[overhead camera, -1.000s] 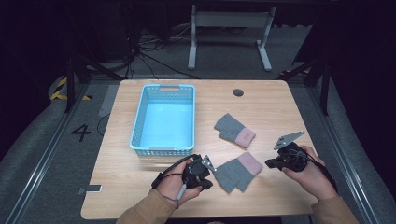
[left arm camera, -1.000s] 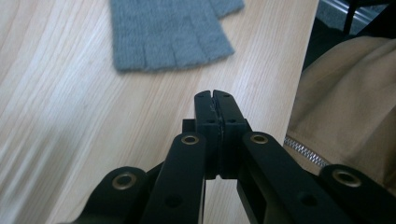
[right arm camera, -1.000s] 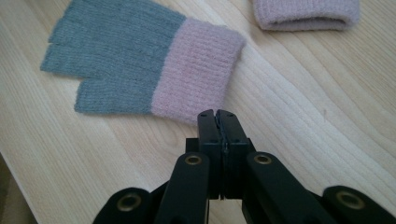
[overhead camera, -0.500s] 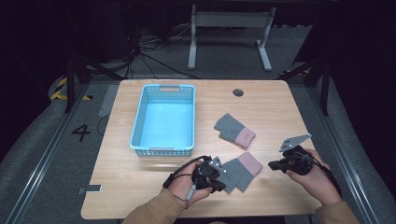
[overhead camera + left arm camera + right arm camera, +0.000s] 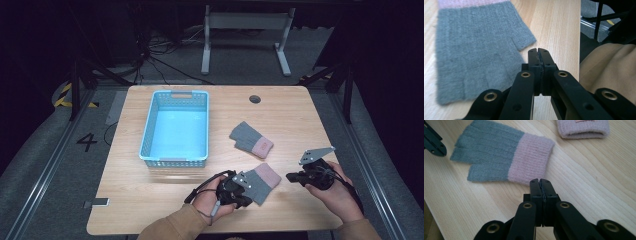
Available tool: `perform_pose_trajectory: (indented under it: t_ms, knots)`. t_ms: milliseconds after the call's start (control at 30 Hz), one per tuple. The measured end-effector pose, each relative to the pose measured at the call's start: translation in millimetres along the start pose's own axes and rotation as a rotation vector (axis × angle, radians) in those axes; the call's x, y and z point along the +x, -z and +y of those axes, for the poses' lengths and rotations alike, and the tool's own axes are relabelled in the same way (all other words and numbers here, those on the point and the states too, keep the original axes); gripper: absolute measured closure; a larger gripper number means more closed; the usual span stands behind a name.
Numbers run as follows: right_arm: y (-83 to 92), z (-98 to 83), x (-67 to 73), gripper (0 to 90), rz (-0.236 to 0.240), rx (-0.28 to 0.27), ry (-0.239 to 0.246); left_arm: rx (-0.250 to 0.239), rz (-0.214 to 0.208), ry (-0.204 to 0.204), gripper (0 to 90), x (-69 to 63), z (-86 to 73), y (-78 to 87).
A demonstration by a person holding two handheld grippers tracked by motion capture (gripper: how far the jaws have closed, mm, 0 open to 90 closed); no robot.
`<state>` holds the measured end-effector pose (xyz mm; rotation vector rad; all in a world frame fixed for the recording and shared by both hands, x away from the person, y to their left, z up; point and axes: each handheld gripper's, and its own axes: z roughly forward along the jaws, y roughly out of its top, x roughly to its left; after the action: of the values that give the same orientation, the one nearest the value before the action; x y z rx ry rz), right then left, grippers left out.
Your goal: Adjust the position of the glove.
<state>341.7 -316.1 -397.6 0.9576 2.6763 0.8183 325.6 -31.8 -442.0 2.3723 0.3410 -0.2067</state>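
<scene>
- A person sat at the near edge of a light wooden table (image 5: 150,210), with a black two-jaw gripper in each hand.
- The left gripper (image 5: 539,51) had its jaws pressed together with nothing between them. Its tip sat low over the bare wood, just beside the thumb end of a grey fingerless glove with a pink cuff (image 5: 474,50).
- From above, that near glove (image 5: 261,181) lay flat near the table's near edge, between the two hands, its grey finger end toward the left gripper (image 5: 239,190).
- The right gripper (image 5: 540,181) also had its jaws pressed together and held nothing. Its tip pointed at the glove's pink cuff (image 5: 530,157) and lay just short of it.
- From above, the right gripper (image 5: 295,176) sat to the right of the near glove.
- A second matching glove (image 5: 251,139) lay farther off, near the table's middle.
- A light blue plastic basket (image 5: 146,135) stood on the left half of the table, well apart from both gloves.
</scene>
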Motion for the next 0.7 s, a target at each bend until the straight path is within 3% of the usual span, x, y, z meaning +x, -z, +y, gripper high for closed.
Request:
perform_pose_trajectory:
  t_ms: [300, 700]
  knots:
    - [-1.5, -0.5, 0.3, 90.0, 0.004, -0.005, 0.0, 0.005, 0.018, -0.011, 90.0, -3.4, -2.0, -13.7]
    - [0.7, 0.3, 1.1, 90.0, 0.001, -0.023, 0.005, 0.049, 0.057, -0.039, 90.0, -3.7, -2.9, -16.7]
